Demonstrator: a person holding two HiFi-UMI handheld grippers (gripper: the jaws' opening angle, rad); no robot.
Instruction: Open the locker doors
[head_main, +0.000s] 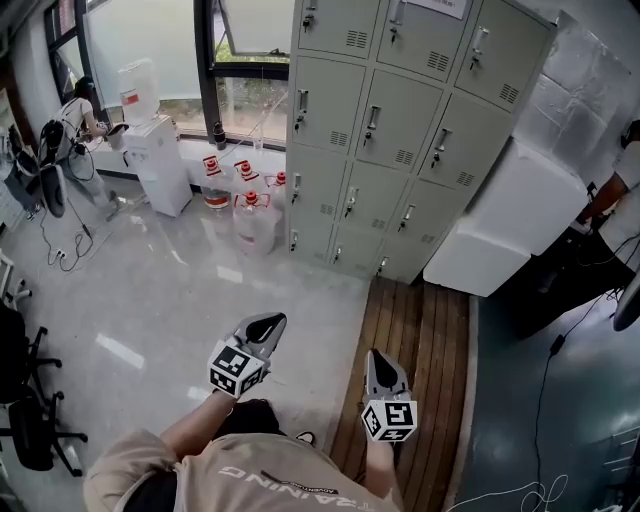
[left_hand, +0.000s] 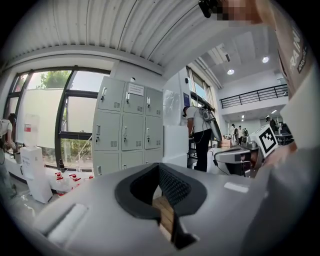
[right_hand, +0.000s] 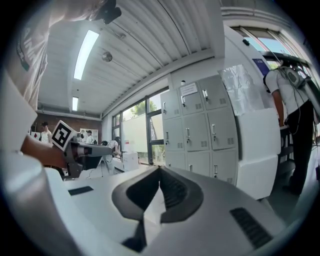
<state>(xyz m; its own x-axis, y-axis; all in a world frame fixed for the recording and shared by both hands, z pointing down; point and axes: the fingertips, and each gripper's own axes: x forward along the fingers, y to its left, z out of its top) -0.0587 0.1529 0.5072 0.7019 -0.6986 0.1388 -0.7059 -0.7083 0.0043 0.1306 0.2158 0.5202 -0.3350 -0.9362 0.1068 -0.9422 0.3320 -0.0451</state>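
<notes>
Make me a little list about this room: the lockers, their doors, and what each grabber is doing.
Lockers: grey bank beside the window, well ahead of both grippers
Doors: all closed
Left gripper: jaws shut, holding nothing, away from the lockers
Right gripper: jaws shut, holding nothing, above the wooden boards
Left of lockers: water jugs, water dispenser

Locker (head_main: 400, 130): pale grey-green steel unit, upright on the floor, three columns by four rows of doors (head_main: 380, 120) in the head view. All doors are shut and flush. Each has a metal handle (head_main: 371, 122) near its left edge and vent slots (head_main: 404, 157) at lower right. White paper label (head_main: 437, 6) on the top middle door. Window (head_main: 245, 60) is just left of it, wooden floor strip (head_main: 420, 360) in front.
</notes>
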